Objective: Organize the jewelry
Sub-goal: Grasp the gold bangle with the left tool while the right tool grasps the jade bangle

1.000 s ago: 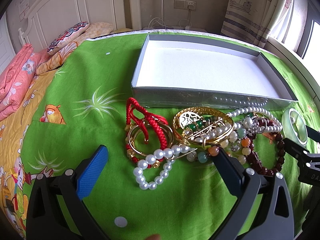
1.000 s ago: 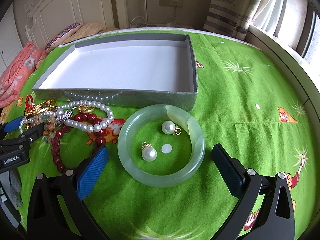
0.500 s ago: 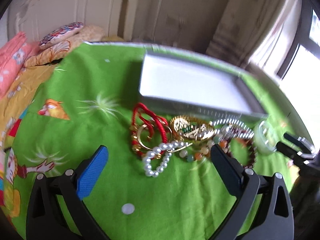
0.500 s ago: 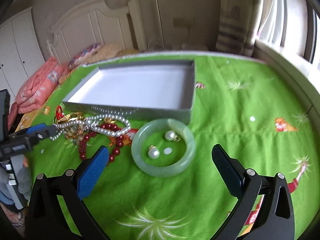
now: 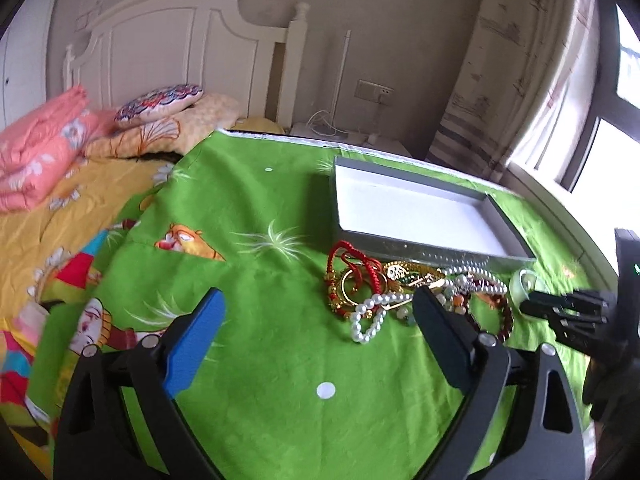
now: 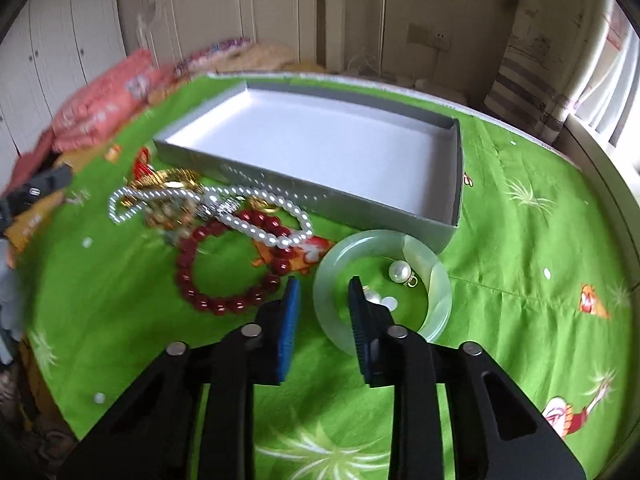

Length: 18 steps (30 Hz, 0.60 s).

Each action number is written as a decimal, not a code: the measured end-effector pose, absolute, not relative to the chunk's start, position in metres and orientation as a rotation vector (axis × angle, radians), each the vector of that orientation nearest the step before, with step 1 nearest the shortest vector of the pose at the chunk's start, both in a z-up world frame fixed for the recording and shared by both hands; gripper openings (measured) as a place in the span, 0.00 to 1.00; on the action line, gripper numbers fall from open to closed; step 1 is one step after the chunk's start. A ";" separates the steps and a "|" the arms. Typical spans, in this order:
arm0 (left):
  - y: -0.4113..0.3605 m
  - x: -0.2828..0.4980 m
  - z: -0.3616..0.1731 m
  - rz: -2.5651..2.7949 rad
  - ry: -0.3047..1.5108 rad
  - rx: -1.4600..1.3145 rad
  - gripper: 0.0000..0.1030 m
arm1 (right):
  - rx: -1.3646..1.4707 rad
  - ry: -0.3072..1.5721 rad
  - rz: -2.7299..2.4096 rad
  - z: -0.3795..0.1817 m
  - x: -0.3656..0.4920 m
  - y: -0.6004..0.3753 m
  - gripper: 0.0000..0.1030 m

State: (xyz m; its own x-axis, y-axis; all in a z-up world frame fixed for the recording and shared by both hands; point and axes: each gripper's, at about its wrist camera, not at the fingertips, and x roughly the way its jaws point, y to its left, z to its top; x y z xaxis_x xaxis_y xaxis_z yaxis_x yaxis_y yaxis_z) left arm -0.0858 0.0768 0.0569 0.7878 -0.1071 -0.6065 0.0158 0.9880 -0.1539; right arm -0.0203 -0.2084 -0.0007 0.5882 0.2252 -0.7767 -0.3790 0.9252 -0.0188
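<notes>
A pale green jade bangle (image 6: 438, 288) lies on the green bedspread in front of the grey box (image 6: 304, 196), with two pearl earrings (image 6: 400, 271) inside its ring. My right gripper (image 6: 324, 279) is closing with the bangle's left rim between its fingers. A sliver of green still shows beside the blue pad. A tangle of pearl strand (image 6: 256, 232), dark red bead bracelet (image 6: 224, 304) and gold pieces lies to the left. My left gripper (image 5: 318, 296) hovers wide over bare bedspread, its jaws closing slightly with nothing between them. The jewelry pile (image 5: 370, 316) sits beyond its right finger.
The shallow box (image 5: 420, 246) has a white floor with nothing in it. Pillows (image 5: 160, 100) and a pink quilt (image 5: 40, 140) lie at the headboard end on the left. The bed's far edge, a curtain (image 5: 500, 80) and a window lie behind and to the right.
The right gripper's jaws went from wide apart to narrow around the bangle's rim, and it rolled. The left gripper drew back and up from the jewelry pile, still wide.
</notes>
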 end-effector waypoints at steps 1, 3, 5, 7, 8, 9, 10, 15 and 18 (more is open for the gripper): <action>0.075 -0.086 0.058 -0.073 0.664 -0.132 0.89 | -0.207 0.888 0.348 -0.003 -0.016 -0.207 0.21; 0.069 -0.084 0.057 -0.086 0.677 -0.113 0.88 | -0.227 0.914 0.343 -0.009 -0.008 -0.204 0.20; 0.062 -0.082 0.055 -0.098 0.695 -0.092 0.87 | -0.226 0.915 0.345 -0.010 -0.003 -0.202 0.19; 0.055 -0.079 0.051 -0.104 0.710 -0.061 0.83 | -0.225 0.920 0.342 -0.010 0.001 -0.201 0.18; 0.052 -0.079 0.050 -0.107 0.717 -0.051 0.82 | -0.225 0.917 0.337 -0.010 0.002 -0.201 0.18; 0.049 -0.078 0.048 -0.115 0.727 -0.043 0.80 | -0.226 0.908 0.336 -0.010 0.000 -0.201 0.18; 0.048 -0.077 0.046 -0.121 0.734 -0.040 0.78 | -0.221 0.899 0.339 -0.010 -0.001 -0.202 0.16; 0.038 -0.069 0.043 -0.135 0.751 0.009 0.69 | -0.101 0.820 0.369 -0.005 -0.016 -0.220 0.15; 0.021 -0.064 0.045 -0.156 0.738 0.098 0.63 | 0.001 0.779 0.390 0.004 -0.021 -0.236 0.15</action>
State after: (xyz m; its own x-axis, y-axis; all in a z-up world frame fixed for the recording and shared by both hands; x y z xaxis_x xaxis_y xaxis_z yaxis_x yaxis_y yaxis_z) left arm -0.0636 0.0205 0.0453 0.7287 -0.1069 -0.6764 0.1760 0.9838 0.0341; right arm -0.0209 -0.2360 0.0039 0.6439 0.3428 -0.6840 -0.3418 0.9287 0.1437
